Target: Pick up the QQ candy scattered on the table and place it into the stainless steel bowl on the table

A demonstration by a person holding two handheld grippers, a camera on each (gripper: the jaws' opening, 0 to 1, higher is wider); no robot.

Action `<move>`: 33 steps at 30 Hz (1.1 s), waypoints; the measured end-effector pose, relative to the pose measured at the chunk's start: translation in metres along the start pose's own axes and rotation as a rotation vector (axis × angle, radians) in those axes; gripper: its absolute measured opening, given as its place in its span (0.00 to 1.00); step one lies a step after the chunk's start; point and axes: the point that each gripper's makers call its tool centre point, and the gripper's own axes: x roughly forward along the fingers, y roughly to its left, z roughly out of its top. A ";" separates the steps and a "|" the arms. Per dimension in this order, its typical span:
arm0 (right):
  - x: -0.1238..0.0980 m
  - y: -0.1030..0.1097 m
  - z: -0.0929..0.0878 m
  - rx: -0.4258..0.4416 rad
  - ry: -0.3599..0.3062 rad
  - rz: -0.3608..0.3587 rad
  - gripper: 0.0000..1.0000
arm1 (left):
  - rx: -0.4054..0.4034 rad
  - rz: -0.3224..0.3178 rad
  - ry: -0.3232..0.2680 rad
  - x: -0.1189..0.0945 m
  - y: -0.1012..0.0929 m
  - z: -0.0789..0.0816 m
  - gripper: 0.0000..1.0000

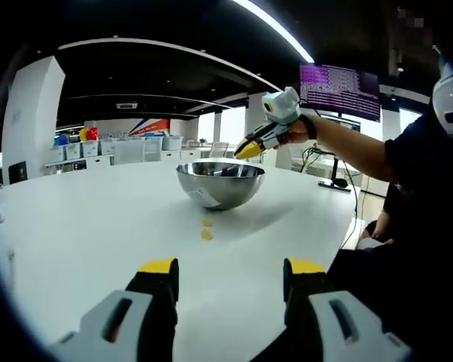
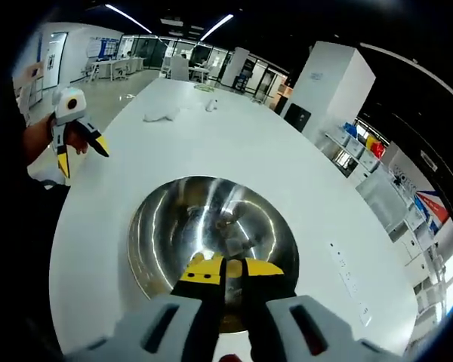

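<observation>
Right gripper: jaws nearly closed above shiny stainless steel bowl, grasped item indiscernible | left gripper: held open, empty | small yellow candies: seen blurred on white table

The left gripper view faces the stainless steel bowl from low across the table; the right gripper view looks steeply down, close above it.

We see a polished stainless steel bowl, mirror-bright inside, on a smooth, matt white table; the left gripper and right gripper look like matt grey plastic tipped in yellow.
</observation>
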 end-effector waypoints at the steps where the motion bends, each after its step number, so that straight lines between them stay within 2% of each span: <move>1: 0.000 0.000 0.000 -0.004 0.001 -0.001 0.15 | 0.001 0.001 0.002 0.000 0.000 -0.001 0.56; 3: 0.000 0.000 0.000 -0.007 0.003 -0.002 0.17 | -0.001 0.002 0.001 -0.001 0.001 -0.001 0.56; 11: -0.010 0.005 0.003 -0.016 -0.001 -0.010 0.18 | 0.001 0.003 -0.008 -0.002 0.001 0.001 0.56; 18: -0.041 0.022 0.006 -0.002 -0.085 -0.043 0.18 | 0.008 0.009 -0.010 -0.007 -0.003 0.003 0.56; 21: -0.058 0.035 0.006 0.035 -0.148 -0.071 0.18 | 0.008 0.012 -0.012 -0.009 -0.003 0.003 0.56; 26: -0.084 0.070 -0.001 0.114 -0.267 -0.102 0.18 | 0.015 0.019 -0.016 -0.010 -0.002 0.006 0.56; 30: -0.090 0.101 -0.017 0.198 -0.328 -0.116 0.18 | 0.022 0.020 -0.017 -0.011 -0.003 0.009 0.56; 33: -0.087 0.116 -0.028 0.273 -0.359 -0.122 0.18 | 0.025 0.018 -0.011 -0.009 -0.004 0.008 0.56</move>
